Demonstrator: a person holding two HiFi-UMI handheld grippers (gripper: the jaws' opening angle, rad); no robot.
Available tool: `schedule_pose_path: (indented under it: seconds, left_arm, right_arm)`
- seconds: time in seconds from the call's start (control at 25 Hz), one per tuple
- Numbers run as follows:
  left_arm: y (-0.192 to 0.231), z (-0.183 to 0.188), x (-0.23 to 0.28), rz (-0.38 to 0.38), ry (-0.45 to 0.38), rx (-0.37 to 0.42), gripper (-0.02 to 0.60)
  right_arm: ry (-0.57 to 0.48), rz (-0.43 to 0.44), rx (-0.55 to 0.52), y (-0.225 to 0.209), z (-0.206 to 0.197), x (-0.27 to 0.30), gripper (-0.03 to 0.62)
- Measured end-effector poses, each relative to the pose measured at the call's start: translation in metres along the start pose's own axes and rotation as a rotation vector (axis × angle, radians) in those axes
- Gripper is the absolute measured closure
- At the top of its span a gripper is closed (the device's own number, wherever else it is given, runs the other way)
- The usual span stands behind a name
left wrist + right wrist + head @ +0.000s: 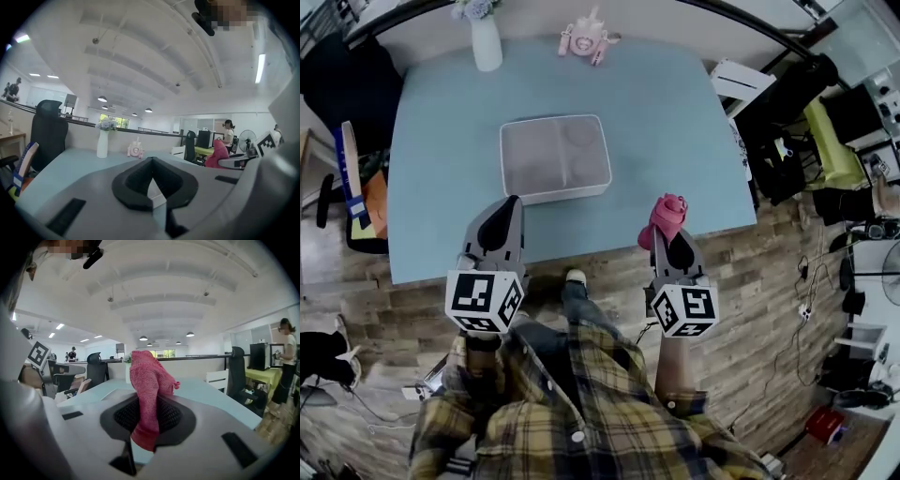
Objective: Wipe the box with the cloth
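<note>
My right tongs (674, 240) are clamped on the pink cloth (667, 214), which sticks up in a bunch from between the jaws, above the near edge of the blue table (675, 122). My left tongs (508, 208) are pressed together with nothing in them, near the white box (554, 157), which sits mid-table, apart from both.

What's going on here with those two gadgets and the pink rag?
A person stands at a blue table with a hand-held gripper in each hand. The right hand-held gripper is shut on a pink cloth. The left hand-held gripper is shut and holds nothing. Both hover at the table's near edge, short of the white box, so no wiping has begun yet.
</note>
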State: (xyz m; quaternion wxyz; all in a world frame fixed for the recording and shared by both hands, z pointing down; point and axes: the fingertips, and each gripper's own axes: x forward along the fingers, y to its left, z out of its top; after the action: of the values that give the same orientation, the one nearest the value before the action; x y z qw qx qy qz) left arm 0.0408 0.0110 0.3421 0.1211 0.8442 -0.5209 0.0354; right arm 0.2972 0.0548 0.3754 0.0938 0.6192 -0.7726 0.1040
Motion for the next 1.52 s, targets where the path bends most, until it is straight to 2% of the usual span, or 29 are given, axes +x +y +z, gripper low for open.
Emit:
schedule_pose_path:
  seconds: [0.32, 0.64, 0.88, 1.52]
  left_arm:
    - [0.008, 0.003, 0.010, 0.166, -0.021, -0.017, 0.591]
    - [0.020, 0.000, 0.012, 0.243, -0.008, -0.024, 0.591]
    - [0.041, -0.004, 0.012, 0.256, 0.018, -0.032, 0.591]
    - [0.101, 0.009, 0.043, 0.206, 0.029, -0.044, 0.591]
  right_arm:
    - [0.004, 0.158, -0.036, -0.016, 0.012, 0.048, 0.519]
    - [0.017, 0.248, -0.047, -0.008, 0.014, 0.079, 0.520]
    - [0.024, 0.266, -0.051, 0.010, 0.018, 0.102, 0.519]
    - [0.035, 0.286, -0.085, 0.063, 0.036, 0.169, 0.519]
